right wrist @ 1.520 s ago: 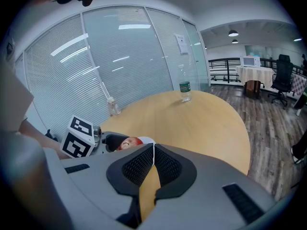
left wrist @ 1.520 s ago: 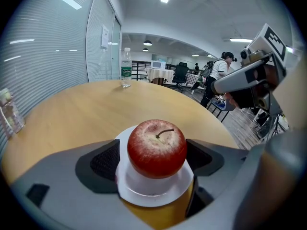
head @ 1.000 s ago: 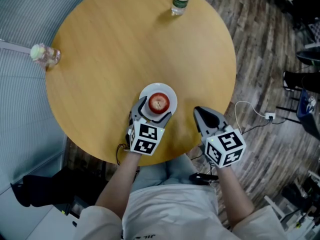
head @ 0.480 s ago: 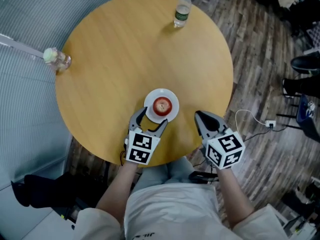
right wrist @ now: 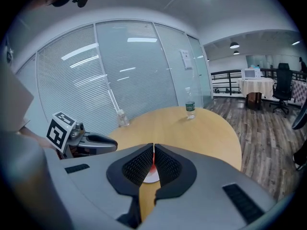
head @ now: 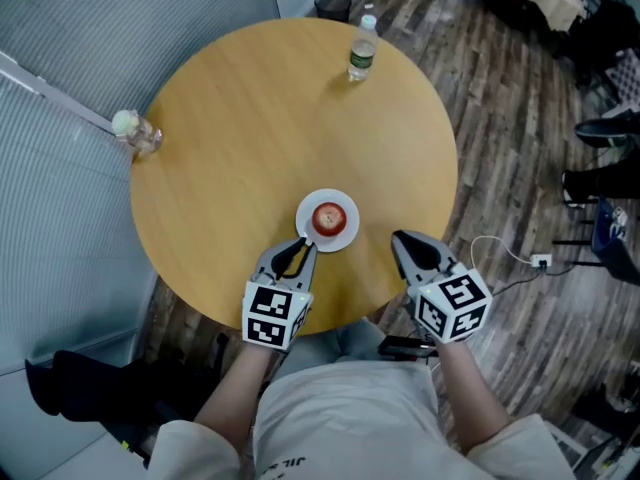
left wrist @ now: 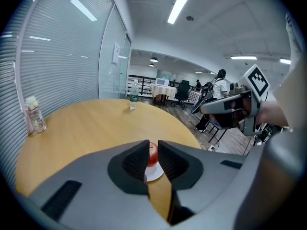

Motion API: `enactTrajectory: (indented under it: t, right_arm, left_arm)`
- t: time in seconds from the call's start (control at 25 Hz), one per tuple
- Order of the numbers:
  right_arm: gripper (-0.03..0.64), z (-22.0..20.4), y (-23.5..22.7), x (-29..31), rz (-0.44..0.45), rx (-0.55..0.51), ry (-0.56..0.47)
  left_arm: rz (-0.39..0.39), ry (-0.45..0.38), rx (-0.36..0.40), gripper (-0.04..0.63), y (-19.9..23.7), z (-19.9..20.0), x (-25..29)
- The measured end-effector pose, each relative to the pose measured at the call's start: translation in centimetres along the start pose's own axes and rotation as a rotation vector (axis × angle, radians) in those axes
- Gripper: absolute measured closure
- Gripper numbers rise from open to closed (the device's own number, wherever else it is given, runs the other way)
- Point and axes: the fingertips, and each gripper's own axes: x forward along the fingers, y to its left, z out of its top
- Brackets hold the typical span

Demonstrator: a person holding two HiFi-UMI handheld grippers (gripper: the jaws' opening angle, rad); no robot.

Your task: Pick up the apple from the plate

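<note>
A red apple sits on a small white plate near the front edge of the round wooden table. My left gripper hovers just short of the plate, on its near left. Its jaws have just been closing to a narrow slit with nothing between them. Through that slit in the left gripper view the apple shows farther off. My right gripper hangs to the right of the plate, shut and empty, and its own view shows only a sliver of plate.
A water bottle stands at the table's far edge. A small clear jar stands at the left edge by the blinds. A dark bin sits on the floor beyond. A cable and socket lie on the floor at right.
The left jaws stood open around the apple, then drew back toward me, rose and closed to a slit. The apple stayed on the plate. The right gripper rose a little.
</note>
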Motion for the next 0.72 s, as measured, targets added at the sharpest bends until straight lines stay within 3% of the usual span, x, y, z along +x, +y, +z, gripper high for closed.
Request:
enactTrajectory:
  t: [0.28,0.56,0.72]
  right_arm:
    - [0.584,1.8,0.9,-2.2,-0.006,-0.033,-0.039]
    - [0.584,2.7,2.1,-5.2,-0.025,-0.059,-0.075]
    - [0.586,2.6,2.7,-6.0,-0.016,-0.097,-0.066]
  left_arm:
    - [-0.001,-0.038,0.002,0.592,-1.0,1.2,-3.6]
    - [-0.012,-0.124,0.005,0.592,-3.0,3.0,-7.3]
    - [-0.005,-0.131,0.001,0.592,-3.2,3.2,-8.7]
